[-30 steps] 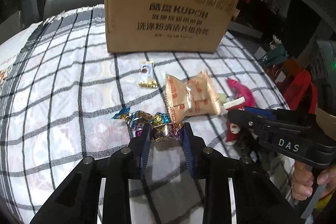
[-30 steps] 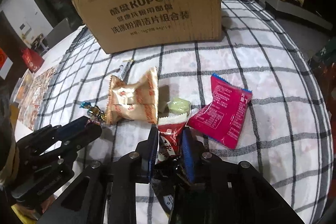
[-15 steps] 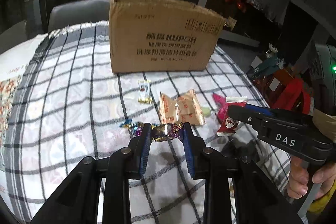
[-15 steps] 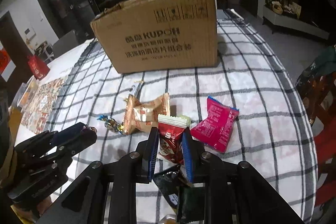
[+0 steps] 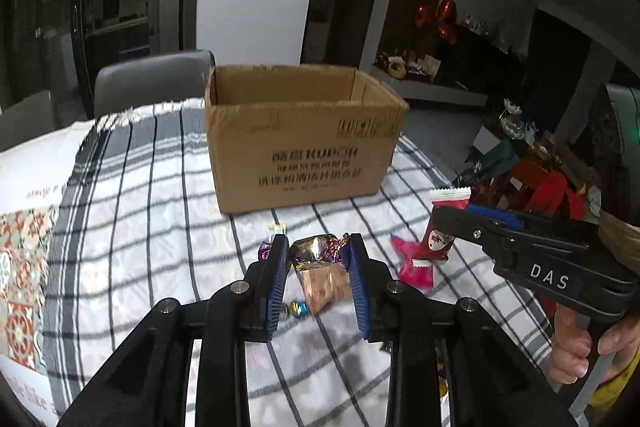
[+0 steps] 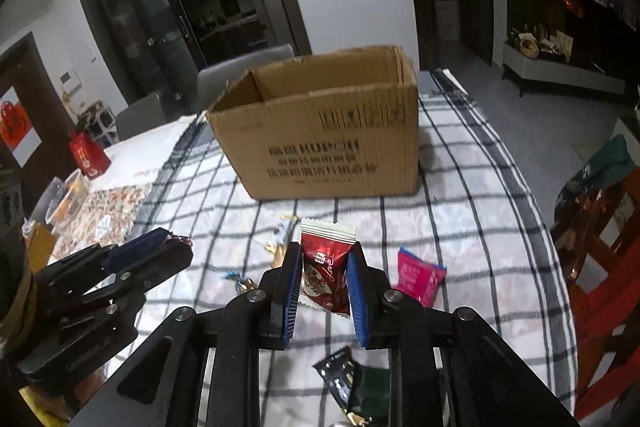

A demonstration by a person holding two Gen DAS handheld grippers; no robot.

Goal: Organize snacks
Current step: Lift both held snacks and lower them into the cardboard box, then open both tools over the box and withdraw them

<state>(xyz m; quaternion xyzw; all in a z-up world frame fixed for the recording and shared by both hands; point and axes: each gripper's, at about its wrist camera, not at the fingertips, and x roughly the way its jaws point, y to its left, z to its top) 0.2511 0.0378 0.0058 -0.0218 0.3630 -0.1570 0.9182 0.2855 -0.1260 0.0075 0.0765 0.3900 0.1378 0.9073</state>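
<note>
The left hand-held gripper (image 5: 318, 251) is seen closed on a foil-wrapped candy (image 5: 316, 251), gold and purple, which is pinched between the blue pads and held clear above the counter (image 5: 132, 227). The right hand-held gripper (image 6: 323, 267) is closed narrowly on a red snack packet (image 6: 325, 259) with a white crimped top edge; the packet is held upright between the pads, off the checked cloth. The same red packet can be made out in the left wrist view, gripped at the tip of the right hand-held gripper, with a hand (image 5: 580, 351) seen on its handle at the right edge of the counter.

An open cardboard box (image 5: 300, 135) with printed lettering is placed toward the far edge of the counter, near the middle; its interior is only partly visible and what it contains cannot be told. Between the box and the near edge, loose snacks are left lying on the cloth: a pink packet (image 6: 420, 277) toward the right side, an orange-tan packet (image 5: 320, 287) directly beneath the held candy, a small blue-and-gold candy (image 5: 294, 308) just beside it, and a dark green and black wrapper (image 6: 356, 383) close to the near edge. A grey chair (image 5: 148, 83) is seen beyond the far left corner.
</note>
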